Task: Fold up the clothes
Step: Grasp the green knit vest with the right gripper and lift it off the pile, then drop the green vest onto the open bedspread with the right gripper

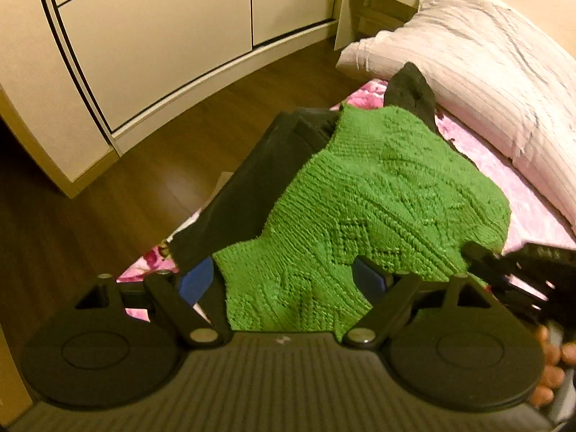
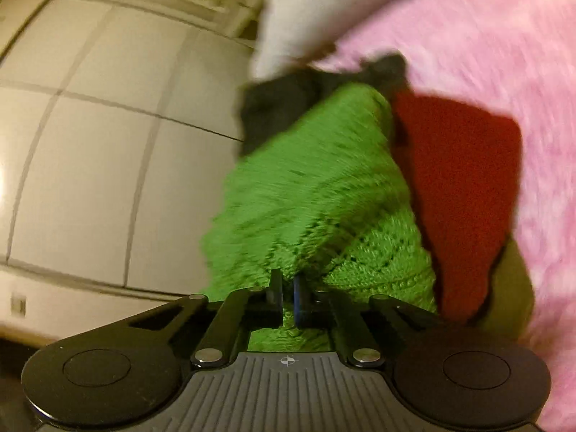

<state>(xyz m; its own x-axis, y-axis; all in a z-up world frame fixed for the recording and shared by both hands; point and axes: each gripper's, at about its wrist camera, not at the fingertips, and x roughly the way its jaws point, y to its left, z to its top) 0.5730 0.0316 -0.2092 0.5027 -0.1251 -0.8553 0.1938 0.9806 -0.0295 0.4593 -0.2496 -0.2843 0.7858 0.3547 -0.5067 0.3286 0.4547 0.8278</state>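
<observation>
The right gripper [image 2: 288, 289] is clamped on the green knit sweater's [image 2: 313, 194] near edge, on the pink bed blanket [image 2: 504, 54]; the left gripper [image 1: 291, 280] is spread, ungripped. One-sided lifting could skew the fold.

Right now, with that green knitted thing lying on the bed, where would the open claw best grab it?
Probably the near edge of the green knit, which already lies between the fingers of the open left claw. Come in low from the near side: that edge is thin and lies flat. The right claw is already shut on the same near edge further along, so both ends would lift together.
</observation>
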